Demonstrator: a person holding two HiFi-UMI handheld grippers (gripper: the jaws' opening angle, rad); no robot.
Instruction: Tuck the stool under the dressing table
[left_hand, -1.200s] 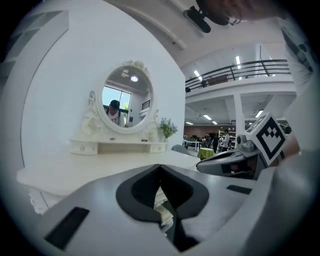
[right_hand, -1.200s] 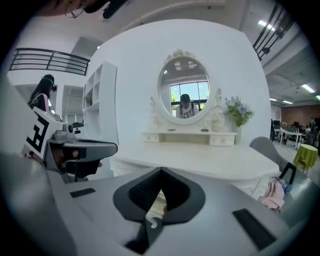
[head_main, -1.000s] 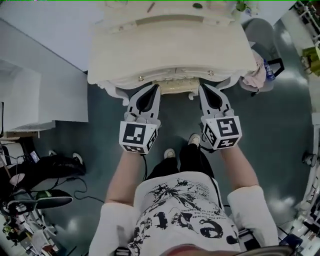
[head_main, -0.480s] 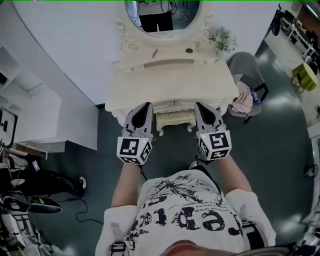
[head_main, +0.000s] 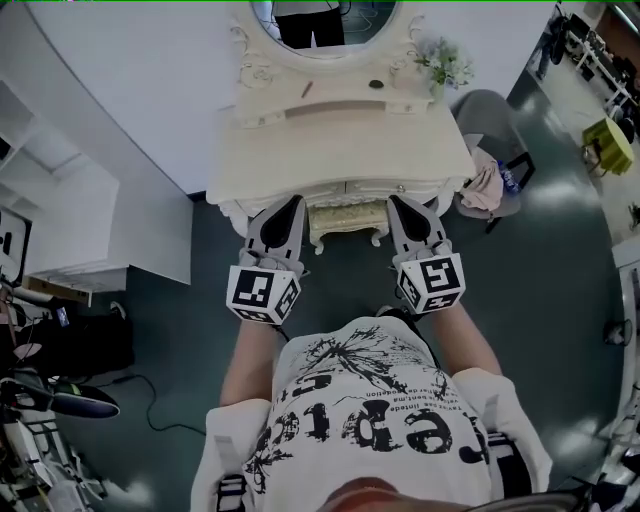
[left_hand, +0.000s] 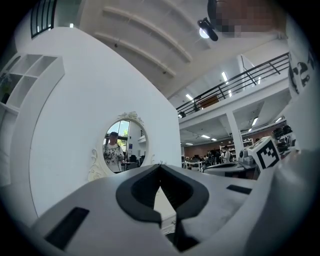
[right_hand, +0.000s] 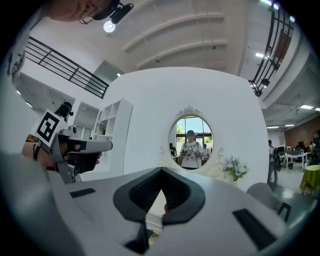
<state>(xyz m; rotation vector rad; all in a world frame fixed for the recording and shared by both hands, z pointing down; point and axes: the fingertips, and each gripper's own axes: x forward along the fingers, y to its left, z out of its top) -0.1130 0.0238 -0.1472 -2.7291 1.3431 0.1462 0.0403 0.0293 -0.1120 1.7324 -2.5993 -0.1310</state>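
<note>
The cream dressing table stands against the white wall, its oval mirror at the top of the head view. The cream stool sits under the table's front edge, with only its near side and legs showing. My left gripper and right gripper hover side by side in front of the table, on either side of the stool and apart from it. Both are shut with nothing between their fingers. The left gripper view shows its closed tips below the mirror. The right gripper view shows the same.
A grey chair with a pink cloth stands right of the table. White shelving stands at the left, and cables and gear lie at the lower left. A flower pot sits on the table's back right.
The table and stool now look farther from me than a second ago, and the mirror has come into view. Both grippers stay shut, side by side, clear of the stool.
</note>
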